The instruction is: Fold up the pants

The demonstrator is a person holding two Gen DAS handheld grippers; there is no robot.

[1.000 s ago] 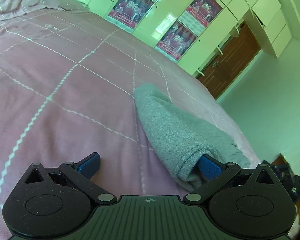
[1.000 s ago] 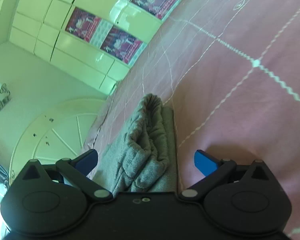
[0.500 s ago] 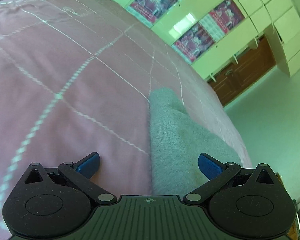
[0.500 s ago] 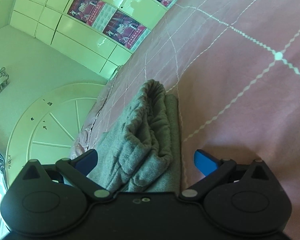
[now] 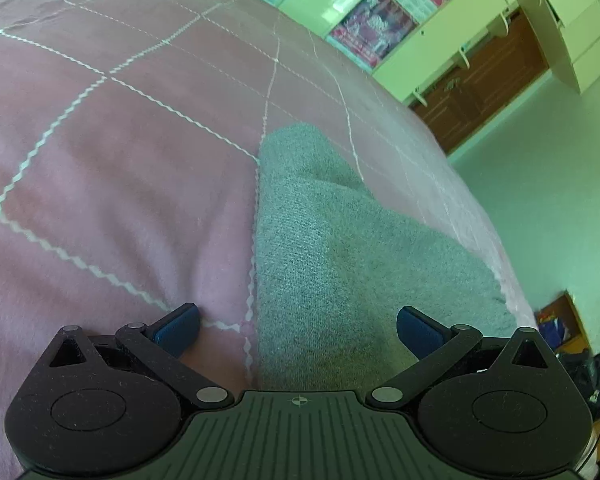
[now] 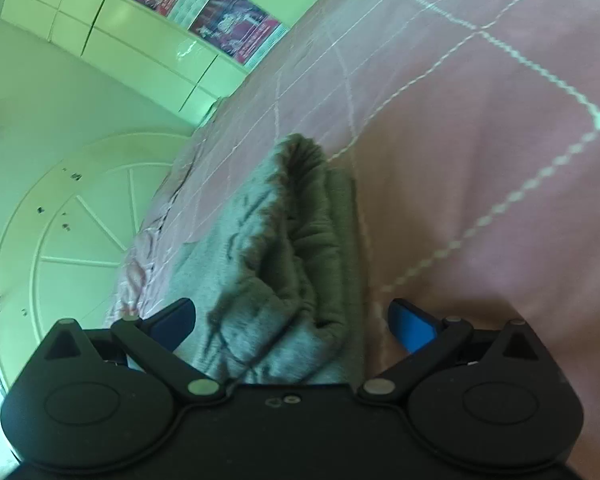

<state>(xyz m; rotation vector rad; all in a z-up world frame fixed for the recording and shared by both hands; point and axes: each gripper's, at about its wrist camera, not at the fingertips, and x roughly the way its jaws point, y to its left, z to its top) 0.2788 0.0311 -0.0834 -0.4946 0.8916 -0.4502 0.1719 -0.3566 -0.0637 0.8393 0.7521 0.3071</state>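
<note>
My left gripper (image 5: 298,326) is spread wide, its 2 blue fingertips (image 5: 178,326) well apart and clamping nothing. The left tip presses against the pink bedspread (image 5: 100,168), while the right tip sits over the grey pants (image 5: 340,248). From this wrist view the pants lie as a long, folded grey bundle running away from me toward the far edge of the bed, their left edge straight and lined up close to a white zigzag stitch line in the bedspread. The smooth outer side of the knit fabric faces up here.

My right gripper (image 6: 292,320) is also wide, with nothing between its tips. The pants (image 6: 284,248) fill the gap between them in this view, with the left tip over the grey cloth and the right tip over the bedspread (image 6: 480,140) just beside the bundle's edge. From this side I see the stacked layers of the fold: a ruffled, gathered edge on top and flatter layers beneath. I cannot tell whether that gathered edge is the waistband or a cuff.

Past the bed stands a wall of pale green cabinets (image 6: 112,40) carrying red posters (image 6: 236,28). The left wrist view also shows a brown wooden door (image 5: 484,76) and dark clutter on the floor at the right edge.
</note>
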